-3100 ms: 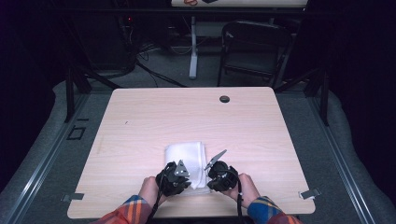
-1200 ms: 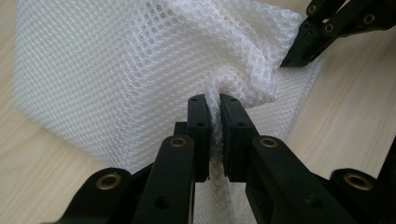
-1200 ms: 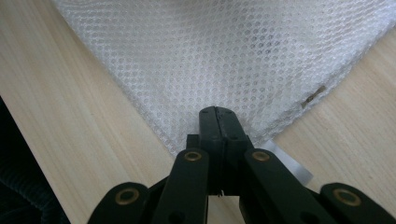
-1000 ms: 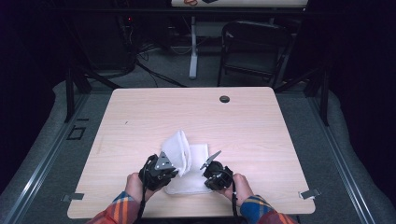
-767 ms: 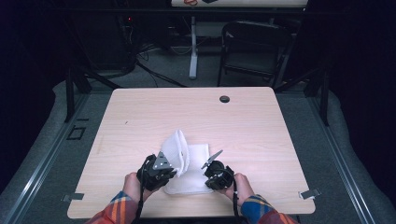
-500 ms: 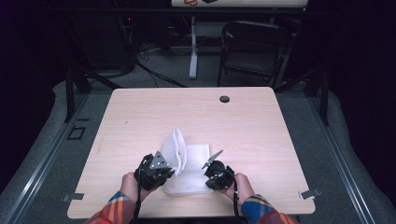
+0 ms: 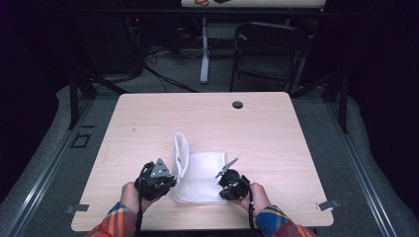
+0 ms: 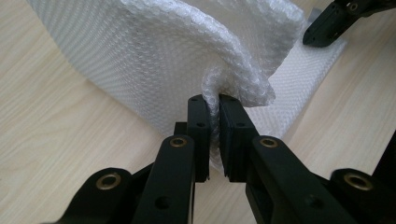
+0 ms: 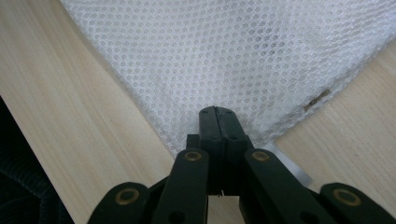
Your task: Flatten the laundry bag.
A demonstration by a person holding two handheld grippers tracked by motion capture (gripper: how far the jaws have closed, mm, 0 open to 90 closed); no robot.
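Note:
A white bubble-wrap sheet (image 7: 202,177) lies on the near middle of the wooden table (image 7: 296,143). Its left part stands up in a curled fold (image 7: 180,150). My left gripper (image 7: 170,175) is shut on that fold, and in the left gripper view the wrap (image 8: 187,51) bunches between the closed jaws of the left gripper (image 8: 213,99). My right gripper (image 7: 225,188) sits at the sheet's near right corner. In the right gripper view the right gripper (image 9: 219,111) is shut on the corner of the flat sheet (image 9: 233,51). The right gripper's black tip (image 8: 334,21) shows far off in the left gripper view.
A round black grommet (image 7: 237,104) sits near the table's far edge. A dark chair (image 7: 269,47) and cables stand beyond the table. Small metal brackets (image 7: 327,204) are at the near corners. The sleeved forearms come in over the table's front edge.
Three seconds ago the sheet lay flat. My left gripper has since lifted its left side and drawn it slightly left, so the fold stands more upright. The right gripper stayed put.

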